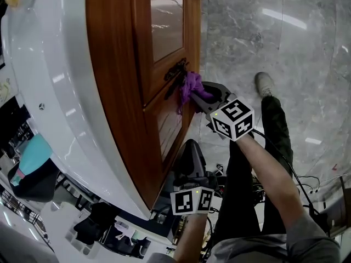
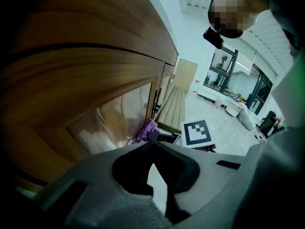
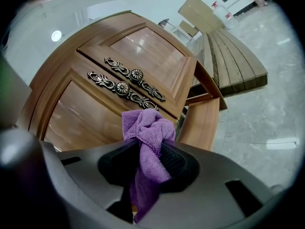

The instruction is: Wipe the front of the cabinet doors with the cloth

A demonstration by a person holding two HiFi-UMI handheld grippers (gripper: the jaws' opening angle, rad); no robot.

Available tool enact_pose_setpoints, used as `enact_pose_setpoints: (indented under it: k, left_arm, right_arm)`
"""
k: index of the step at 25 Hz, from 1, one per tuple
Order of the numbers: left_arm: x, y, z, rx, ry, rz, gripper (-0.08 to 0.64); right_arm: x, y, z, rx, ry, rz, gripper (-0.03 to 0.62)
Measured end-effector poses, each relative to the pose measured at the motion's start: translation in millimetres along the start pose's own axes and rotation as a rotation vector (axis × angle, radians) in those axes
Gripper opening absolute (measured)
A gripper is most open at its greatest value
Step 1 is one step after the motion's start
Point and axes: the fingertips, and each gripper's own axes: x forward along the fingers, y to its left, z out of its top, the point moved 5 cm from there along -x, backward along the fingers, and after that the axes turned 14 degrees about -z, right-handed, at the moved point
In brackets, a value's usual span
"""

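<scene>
Two brown wooden cabinet doors (image 1: 166,21) with dark ornate handles (image 1: 175,74) stand below a white countertop. My right gripper (image 1: 204,100) is shut on a bunched purple cloth (image 1: 190,87), which it holds against the doors just by the handles. The right gripper view shows the cloth (image 3: 145,125) pinched between the jaws of that gripper (image 3: 148,149), right below both handles (image 3: 128,81). My left gripper (image 1: 189,147) hangs lower, close to the bottom door panel, shut with nothing in it. In the left gripper view, that gripper (image 2: 153,149) points along the door towards the cloth (image 2: 147,129).
A curved white countertop (image 1: 49,81) overhangs the cabinet. Grey marble floor (image 1: 285,43) lies to the right, with the person's leg and shoe (image 1: 264,84) and loose cables (image 1: 312,182). A slatted wooden bench (image 3: 233,56) lies beyond the cabinet.
</scene>
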Motion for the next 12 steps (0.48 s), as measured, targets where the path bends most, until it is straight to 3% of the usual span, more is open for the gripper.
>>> enact_pose_setpoints:
  k: [12]
  left_arm:
    - [-4, 3, -4, -0.026, -0.006, 0.021, 0.006]
  right_arm:
    - [4, -29, -10, 0.035, 0.062, -0.100, 0.106]
